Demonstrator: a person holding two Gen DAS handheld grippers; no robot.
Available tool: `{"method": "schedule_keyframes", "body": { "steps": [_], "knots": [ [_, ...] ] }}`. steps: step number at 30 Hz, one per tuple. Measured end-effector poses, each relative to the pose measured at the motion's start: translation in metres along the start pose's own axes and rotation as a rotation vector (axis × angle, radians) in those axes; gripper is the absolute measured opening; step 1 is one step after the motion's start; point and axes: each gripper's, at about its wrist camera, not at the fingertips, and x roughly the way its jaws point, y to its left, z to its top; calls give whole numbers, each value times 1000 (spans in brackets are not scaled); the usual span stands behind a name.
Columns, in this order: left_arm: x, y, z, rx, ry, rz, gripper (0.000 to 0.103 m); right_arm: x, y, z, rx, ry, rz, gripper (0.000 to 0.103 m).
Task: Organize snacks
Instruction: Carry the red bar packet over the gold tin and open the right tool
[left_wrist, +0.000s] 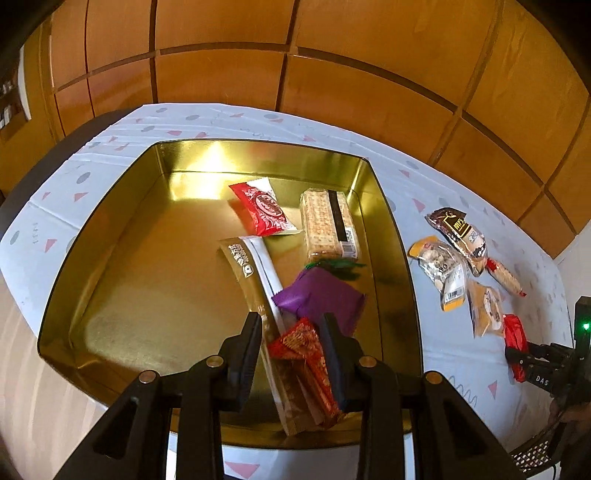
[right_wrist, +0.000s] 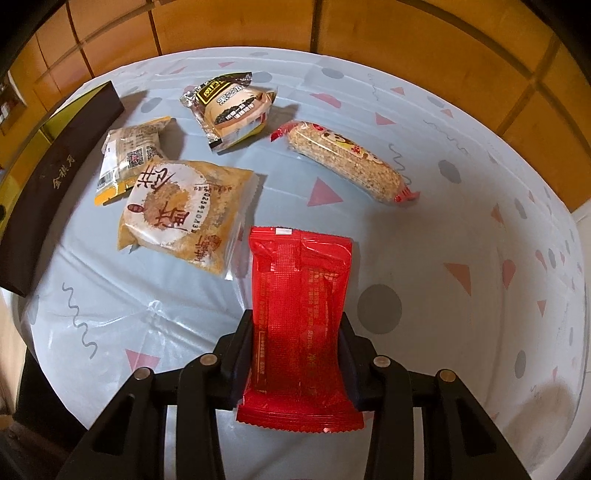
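My left gripper (left_wrist: 291, 328) hovers over the near right part of a gold tin (left_wrist: 147, 280). A red-and-gold snack packet (left_wrist: 306, 354) lies between its jaws; whether it is gripped is unclear. The tin holds a red-and-white packet (left_wrist: 264, 206), a cracker pack (left_wrist: 327, 221), a purple packet (left_wrist: 321, 295) and a long gold-and-white sachet (left_wrist: 255, 273). My right gripper (right_wrist: 297, 325) is shut on a red foil packet (right_wrist: 299, 306), just above the tablecloth; it also shows in the left wrist view (left_wrist: 515, 339).
On the patterned tablecloth (right_wrist: 424, 229) lie a round-cake packet (right_wrist: 184, 210), a yellow-edged packet (right_wrist: 129, 155), a silver-and-black packet (right_wrist: 232, 107) and a sesame bar (right_wrist: 347, 162). The tin's dark outer wall (right_wrist: 55, 177) stands at the left. Wooden panels stand behind.
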Motion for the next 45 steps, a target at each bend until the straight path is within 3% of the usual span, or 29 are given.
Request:
{"method": "schedule_keyframes", "body": {
  "steps": [7,14,18,24,35,41,45],
  "knots": [
    [-5,5,-11,10,1,17,33,-9,-1,-14,73,-19,30,40],
    [-7,9,-14,18,-13,24,33,-22,-4,-36,201,-42,159,39],
    [-8,9,-15,15,-15,17,33,-23,1,-40,200,-34,152,39],
    [-13,12,-16,30,-34,33,33,-41,14,-30,206,-60,247,39],
    [-21,39,-11,-32,-64,64,33,-75,125,32,22,-92,542,39],
    [-27,58,-8,-79,-85,83,33,-87,176,66,49,-91,702,40],
    [-28,60,-9,-82,-85,86,33,-80,205,84,99,-92,733,55]
  ]
}}
